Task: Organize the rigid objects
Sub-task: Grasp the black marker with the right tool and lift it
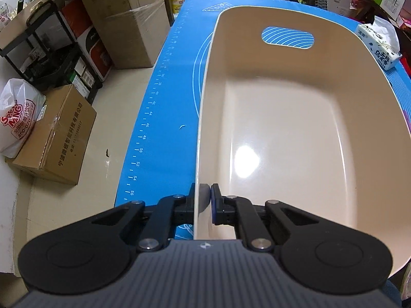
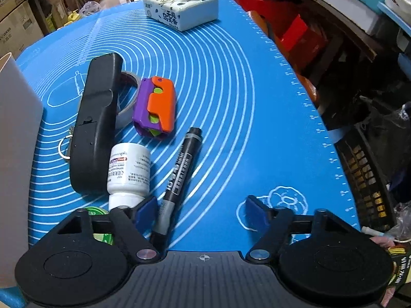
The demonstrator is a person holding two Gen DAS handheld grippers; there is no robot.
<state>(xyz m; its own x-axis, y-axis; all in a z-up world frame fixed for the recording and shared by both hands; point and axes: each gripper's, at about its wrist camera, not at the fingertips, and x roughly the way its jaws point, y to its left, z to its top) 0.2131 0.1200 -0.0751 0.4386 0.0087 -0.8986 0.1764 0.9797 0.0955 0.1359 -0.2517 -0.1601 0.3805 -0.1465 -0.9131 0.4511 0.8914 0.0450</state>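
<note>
Cluttered storage surrounds the table [image 1: 164, 128], which is covered by a blue silicone baking mat printed with white rings and a ruler edge; cardboard boxes [image 1: 54, 138] and a white plastic bag [image 1: 18, 118] sit on the pale floor off to the left of the left hand-held gripper [image 1: 204, 195].

From the left wrist, that hand-held gripper tilts steeply downward and is clamped on the near left wall of a cream plastic storage bin [image 1: 282, 133] with a handle slot in its far end. One black finger sits outside the wall, the blue-padded finger [image 1: 214, 205] inside it. The bin stretches ahead and to the right, its glossy floor bare. A white tissue pack [image 1: 379, 46] lies far ahead on the right.

From the right wrist, the right hand-held gripper [image 2: 200, 209] also pitches steeply down, its jaws spread apart with nothing pressed between the blue pads. Just inside its left finger lies a black marker pen [image 2: 179, 174], angled away ahead. Left of that finger lies a white pill bottle [image 2: 129, 172] on its side, and beside it a long black remote-like handset [image 2: 95, 120] resting across a roll of clear tape [image 2: 125, 97]. Ahead sits an orange-and-purple plastic toy [image 2: 155, 107]. A green-labelled item [image 2: 100, 231] shows under the left finger linkage. The tissue pack [image 2: 179, 7] stands far ahead, and the bin's wall [image 2: 15, 133] rises at the far left.
</note>
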